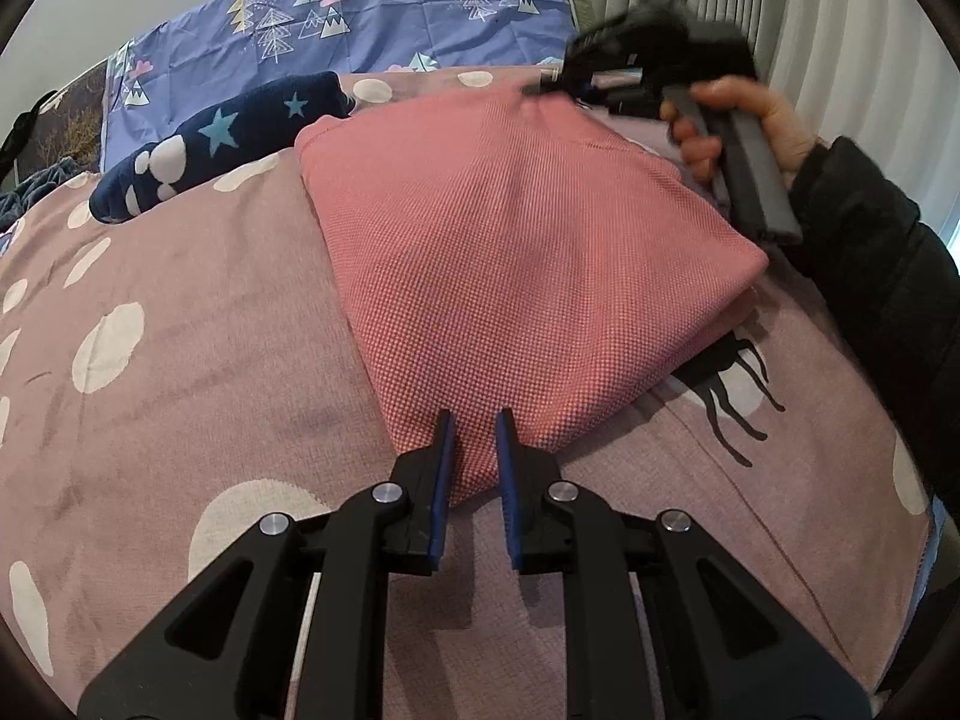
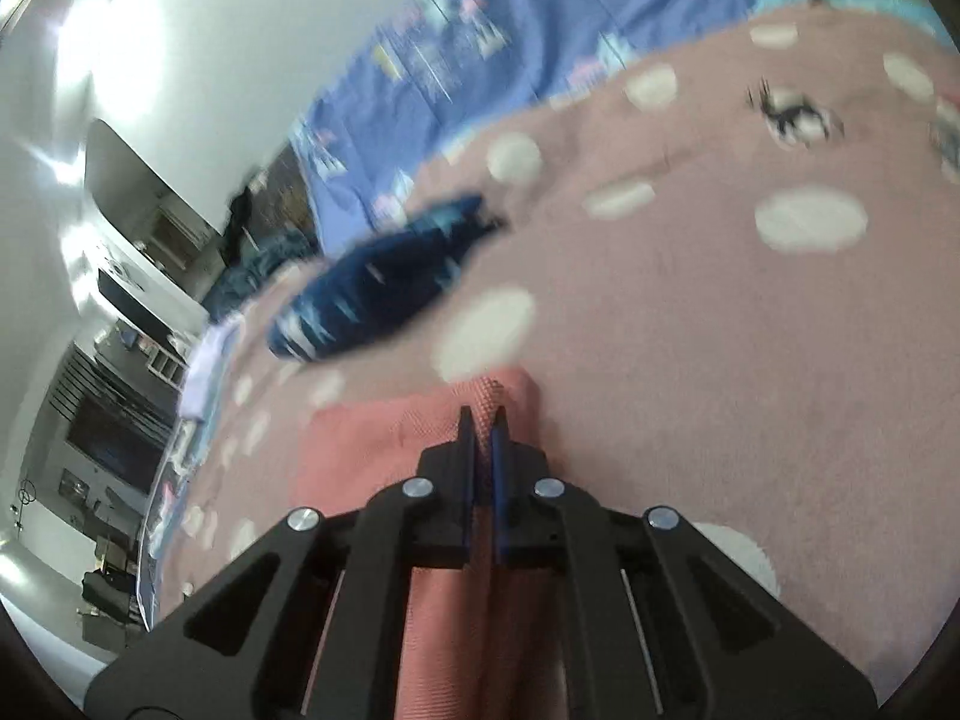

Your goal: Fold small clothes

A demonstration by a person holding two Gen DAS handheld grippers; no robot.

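A pink woven garment (image 1: 510, 240) lies folded on the mauve dotted blanket (image 1: 180, 360). My left gripper (image 1: 475, 420) is shut on its near corner, with cloth bunched between the blue pads. In the left wrist view my right gripper (image 1: 534, 89), blurred and held by a hand (image 1: 750, 120), sits at the garment's far corner. The right wrist view shows that right gripper (image 2: 482, 417) shut, a raised ridge of the pink garment (image 2: 360, 450) pinched at its tips.
A navy garment with stars (image 1: 228, 138) (image 2: 372, 294) lies on the blanket (image 2: 690, 330) beyond the pink one. A blue tree-print sheet (image 1: 360, 12) (image 2: 510, 30) lines the back. A dark sleeve (image 1: 870, 252) and curtains (image 1: 810, 18) are at right.
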